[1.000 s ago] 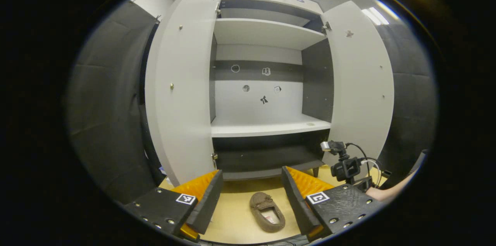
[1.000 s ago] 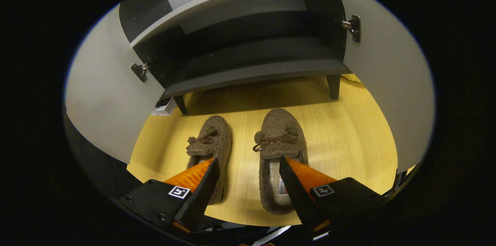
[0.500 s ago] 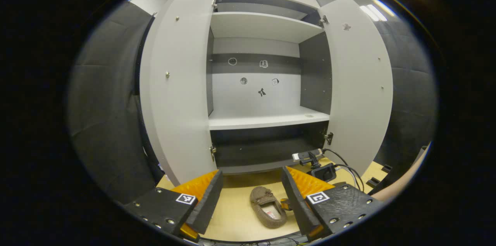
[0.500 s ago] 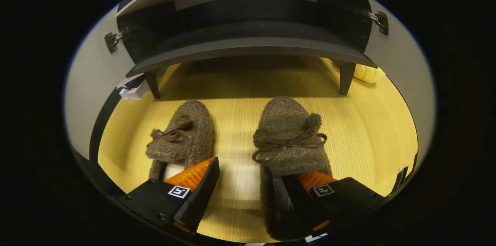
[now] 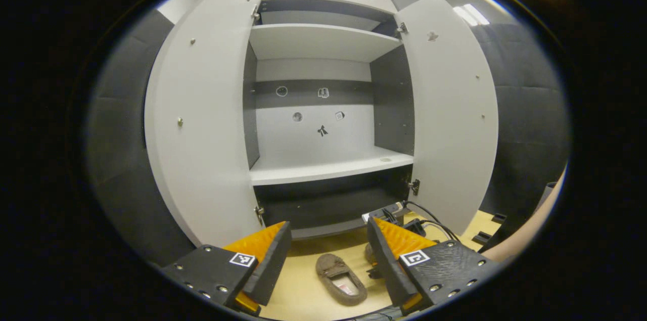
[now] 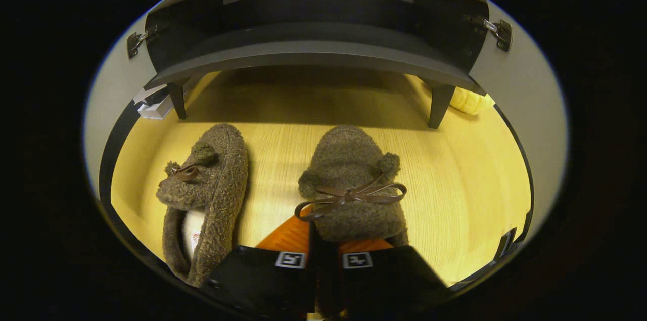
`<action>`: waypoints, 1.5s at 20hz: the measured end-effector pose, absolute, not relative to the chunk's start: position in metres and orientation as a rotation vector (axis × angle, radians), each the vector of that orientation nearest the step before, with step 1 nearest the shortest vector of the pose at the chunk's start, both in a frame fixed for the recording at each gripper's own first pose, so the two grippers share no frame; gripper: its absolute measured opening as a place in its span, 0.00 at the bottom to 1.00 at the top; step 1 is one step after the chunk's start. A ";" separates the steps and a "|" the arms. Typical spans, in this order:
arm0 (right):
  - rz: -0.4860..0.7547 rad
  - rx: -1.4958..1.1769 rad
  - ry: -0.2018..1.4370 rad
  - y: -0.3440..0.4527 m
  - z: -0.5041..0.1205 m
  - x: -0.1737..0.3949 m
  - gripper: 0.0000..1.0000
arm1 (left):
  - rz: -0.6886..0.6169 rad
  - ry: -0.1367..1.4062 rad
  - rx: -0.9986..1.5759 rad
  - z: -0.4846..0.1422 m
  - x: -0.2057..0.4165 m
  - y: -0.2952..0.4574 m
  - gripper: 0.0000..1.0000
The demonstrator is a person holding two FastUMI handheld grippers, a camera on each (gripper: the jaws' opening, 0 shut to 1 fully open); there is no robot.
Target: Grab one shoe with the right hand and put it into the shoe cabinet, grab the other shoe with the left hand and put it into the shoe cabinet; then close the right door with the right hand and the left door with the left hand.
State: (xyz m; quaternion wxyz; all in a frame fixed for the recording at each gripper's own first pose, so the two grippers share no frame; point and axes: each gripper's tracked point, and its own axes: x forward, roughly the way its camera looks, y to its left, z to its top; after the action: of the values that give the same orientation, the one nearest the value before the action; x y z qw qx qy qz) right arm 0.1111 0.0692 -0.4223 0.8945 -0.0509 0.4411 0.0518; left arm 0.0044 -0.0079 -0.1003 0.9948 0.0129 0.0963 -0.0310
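Right tool pinches a slipper's side wall on the floor.
Right tool (image 6: pixel 317 240) grips the fuzzy brown bow-tied slipper (image 6: pixel 354 184); its mate (image 6: pixel 204 194) lies beside; left tool (image 5: pixel 328 255) spread wide before the open grey shoe cabinet (image 5: pixel 323 169).

Ceiling light panels (image 5: pixel 472 13) are glaring white at the top of the left gripper view, washing the pale cabinet doors (image 5: pixel 202 124) evenly while the lowest compartment (image 5: pixel 328 202) is sitting in deep shade. Fisheye distortion is bowing the doors and shelves outward toward the edges. In the right gripper view the wooden floor (image 6: pixel 470 184) is glowing warm yellow, the cabinet is casting a broad soft shadow beneath itself, and each slipper (image 6: pixel 354 179) is throwing a faint shadow leftward. Both pictures are staying sharp, with little blur.
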 end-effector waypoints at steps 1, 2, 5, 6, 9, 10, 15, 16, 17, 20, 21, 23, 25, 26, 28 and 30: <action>0.122 -0.098 0.920 0.070 -0.421 0.109 0.08 | -0.061 0.194 0.023 -0.100 0.004 -0.008 0.87; 0.134 -0.091 0.931 0.070 -0.423 0.106 0.02 | -0.059 0.195 0.019 -0.101 0.003 -0.006 0.87; 0.138 -0.063 0.897 0.065 -0.403 0.102 0.02 | -0.052 0.198 0.013 -0.103 0.002 -0.001 0.87; 0.142 -0.033 0.895 0.063 -0.397 0.097 0.02 | -0.051 0.198 0.015 -0.104 0.001 0.000 0.87; 0.139 0.074 0.903 0.059 -0.377 0.071 0.02 | -0.050 0.196 0.027 -0.106 0.004 0.005 0.87; 0.138 0.085 0.896 0.054 -0.371 0.063 0.02 | -0.051 0.196 0.032 -0.108 0.005 0.006 0.88; 0.140 0.143 0.886 0.044 -0.336 0.024 0.02 | -0.075 0.198 0.036 -0.114 0.017 0.001 0.87; 0.143 0.164 0.881 0.044 -0.328 0.018 0.00 | -0.082 0.199 0.039 -0.114 0.020 -0.001 0.87; 0.148 0.179 0.880 0.044 -0.319 0.012 0.00 | -0.088 0.197 0.042 -0.113 0.023 -0.003 0.87; 0.173 0.157 0.841 0.041 -0.288 0.010 0.02 | -0.104 0.184 0.047 -0.111 0.029 -0.009 0.87; 0.170 0.134 0.815 0.039 -0.275 0.014 0.02 | -0.107 0.183 0.048 -0.111 0.031 -0.011 0.87; 0.188 0.109 0.748 0.043 -0.240 0.023 0.02 | -0.108 0.183 0.046 -0.112 0.033 -0.012 0.87; 0.230 0.098 0.673 0.058 -0.203 0.037 0.02 | -0.107 0.186 0.042 -0.114 0.035 -0.012 0.87; 0.254 0.098 0.638 0.067 -0.187 0.045 0.02 | -0.106 0.187 0.042 -0.114 0.035 -0.012 0.87; 0.298 0.107 0.586 0.084 -0.153 0.063 0.02 | -0.100 0.196 0.046 -0.112 0.037 -0.009 0.87; 0.325 0.118 0.514 0.095 -0.112 0.083 0.02 | -0.099 0.191 0.049 -0.103 0.037 -0.005 0.87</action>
State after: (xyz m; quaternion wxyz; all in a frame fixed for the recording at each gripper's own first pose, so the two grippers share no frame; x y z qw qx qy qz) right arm 0.0831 0.0953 -0.1119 0.9525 0.0578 0.2528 0.1598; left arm 0.0367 -0.0053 -0.1027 0.9939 0.0243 0.0952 -0.0496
